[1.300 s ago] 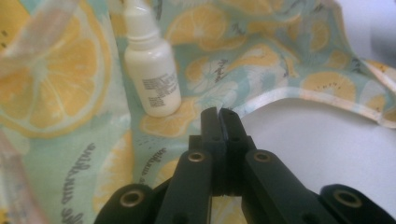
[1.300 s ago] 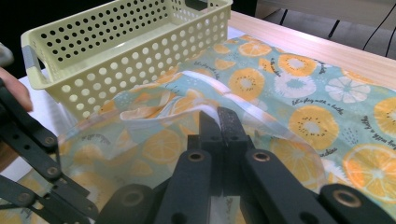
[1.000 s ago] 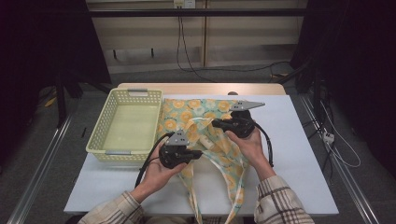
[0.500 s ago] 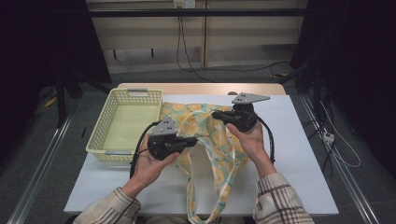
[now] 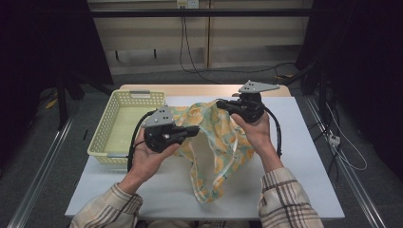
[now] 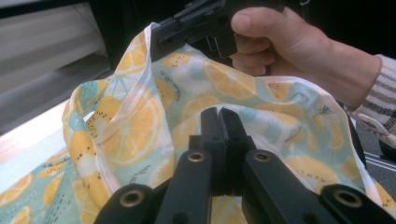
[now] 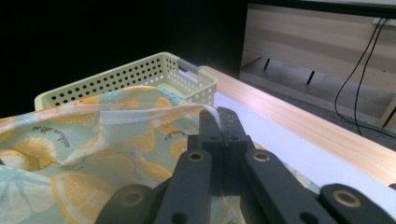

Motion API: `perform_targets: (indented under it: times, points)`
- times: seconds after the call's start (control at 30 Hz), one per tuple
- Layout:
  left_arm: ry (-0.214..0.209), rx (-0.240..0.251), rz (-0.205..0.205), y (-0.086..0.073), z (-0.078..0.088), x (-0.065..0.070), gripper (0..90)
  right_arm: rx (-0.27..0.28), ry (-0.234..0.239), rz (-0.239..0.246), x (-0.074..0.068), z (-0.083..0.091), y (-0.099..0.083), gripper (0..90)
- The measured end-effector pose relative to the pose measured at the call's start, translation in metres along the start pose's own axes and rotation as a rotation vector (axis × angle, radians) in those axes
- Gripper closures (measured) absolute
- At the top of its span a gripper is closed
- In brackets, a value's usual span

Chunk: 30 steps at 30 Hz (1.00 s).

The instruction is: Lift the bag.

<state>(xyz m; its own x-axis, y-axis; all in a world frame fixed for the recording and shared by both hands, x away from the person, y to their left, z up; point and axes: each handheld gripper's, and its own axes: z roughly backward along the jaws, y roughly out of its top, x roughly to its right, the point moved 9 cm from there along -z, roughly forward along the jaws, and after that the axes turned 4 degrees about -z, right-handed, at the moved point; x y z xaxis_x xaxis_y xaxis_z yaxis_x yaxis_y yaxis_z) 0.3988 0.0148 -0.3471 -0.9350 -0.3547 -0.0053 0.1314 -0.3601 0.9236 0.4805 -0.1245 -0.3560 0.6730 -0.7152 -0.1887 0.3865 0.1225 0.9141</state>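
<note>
A lemon-print cloth with pale straps hangs between my two grippers above the white table, its lower end trailing toward the front edge. My left gripper is shut on the cloth's left edge; in the left gripper view its jaws pinch the fabric, with the other hand and gripper just beyond. My right gripper is shut on the cloth's far upper edge; in the right gripper view its jaws clamp the white hem of the cloth.
A pale yellow perforated basket stands on the table's left side, close beside the left hand, seen also in the right gripper view. A wooden strip borders the table's far edge. Cables run along the floor behind and at right.
Both hands have risen and lifted the cloth off the table, where it lay spread before. The left gripper has moved up and leftward, so the cloth now hangs between the two.
</note>
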Motion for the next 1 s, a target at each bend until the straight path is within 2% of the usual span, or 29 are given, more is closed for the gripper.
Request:
perform_targets:
  times: [0.17,0.5,0.8,0.93,1.0]
  points:
    - [0.003,0.024,-0.006,0.015,0.004,-0.002,90.0,0.013,-0.017,0.005,0.005,0.005,0.015,90.0]
    - [0.016,0.092,-0.058,0.061,0.021,-0.004,90.0,0.061,-0.046,0.021,0.015,0.022,0.061,90.0]
    - [0.015,0.145,-0.09,0.094,0.038,-0.005,90.0,0.074,-0.085,0.049,0.02,0.036,0.089,90.0]
    - [0.008,0.182,-0.075,0.11,0.046,-0.005,90.0,0.083,-0.103,0.064,0.022,0.041,0.107,90.0]
    - [0.01,0.191,-0.103,0.117,0.052,-0.003,90.0,0.083,-0.116,0.072,0.024,0.042,0.117,90.0]
